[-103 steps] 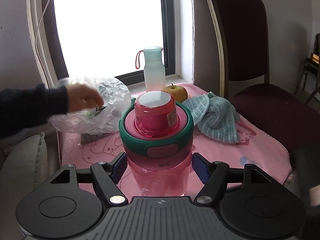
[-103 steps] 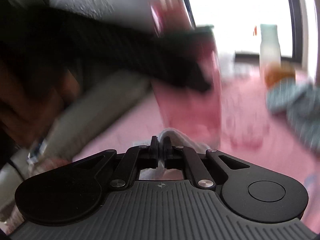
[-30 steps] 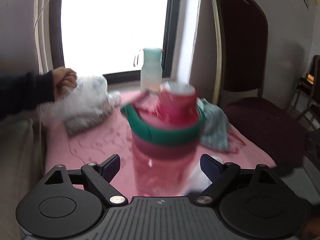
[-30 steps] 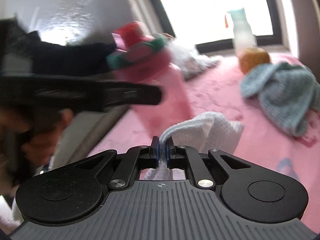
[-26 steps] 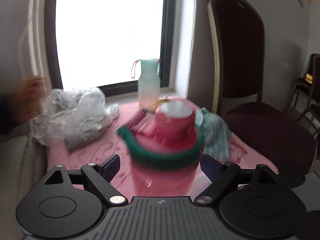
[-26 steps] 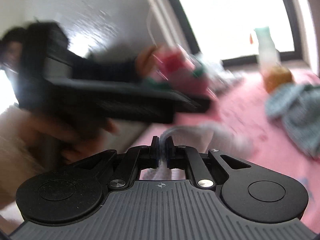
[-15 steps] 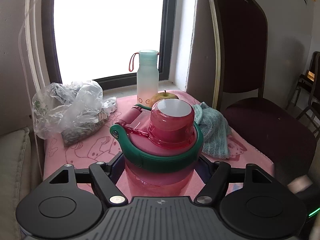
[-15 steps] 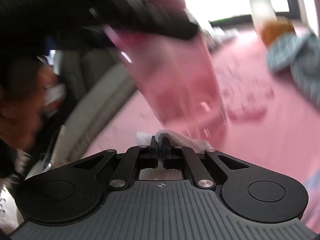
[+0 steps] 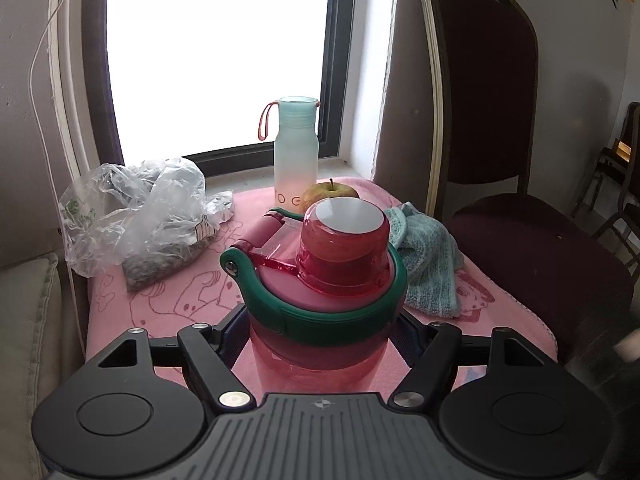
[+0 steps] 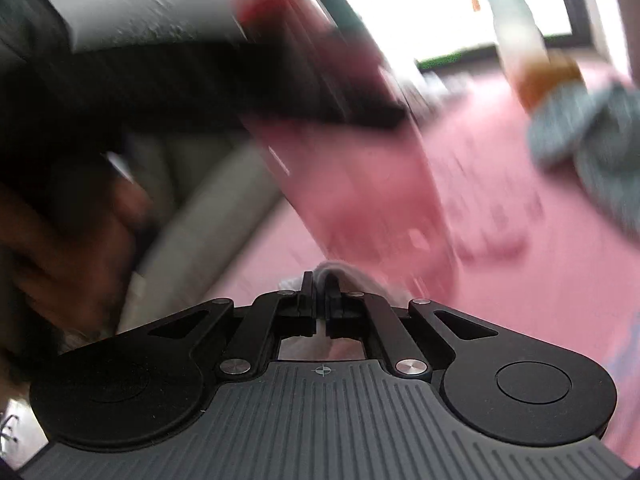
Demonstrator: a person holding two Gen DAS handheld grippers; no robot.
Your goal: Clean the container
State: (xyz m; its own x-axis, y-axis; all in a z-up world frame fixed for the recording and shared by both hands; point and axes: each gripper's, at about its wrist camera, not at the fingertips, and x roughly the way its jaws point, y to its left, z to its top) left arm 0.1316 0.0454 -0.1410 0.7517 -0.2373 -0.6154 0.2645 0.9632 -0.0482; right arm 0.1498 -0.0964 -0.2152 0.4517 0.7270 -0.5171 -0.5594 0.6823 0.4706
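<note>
A small table covered with a pink cartoon-print cloth (image 9: pixel 168 292) stands under a bright window, with a dark padded chair (image 9: pixel 500 168) to its right. At the back sit a frosted mint bottle (image 9: pixel 296 156), an apple (image 9: pixel 330 194), a crumpled clear plastic bag (image 9: pixel 140 216) and a teal towel (image 9: pixel 428 264). The left gripper (image 9: pixel 322 336) points level toward the window, its two fingers pressed against either side of a pink container (image 9: pixel 320 292) with a green collar and red cap, holding it upright at the near edge of the table. In the blurred right wrist view, the right gripper (image 10: pixel 320 300) is pinched tight on a white cloth (image 10: pixel 340 276), which is pushed against the container's lower wall. A hand (image 10: pixel 68 248) shows at that view's left edge.
</note>
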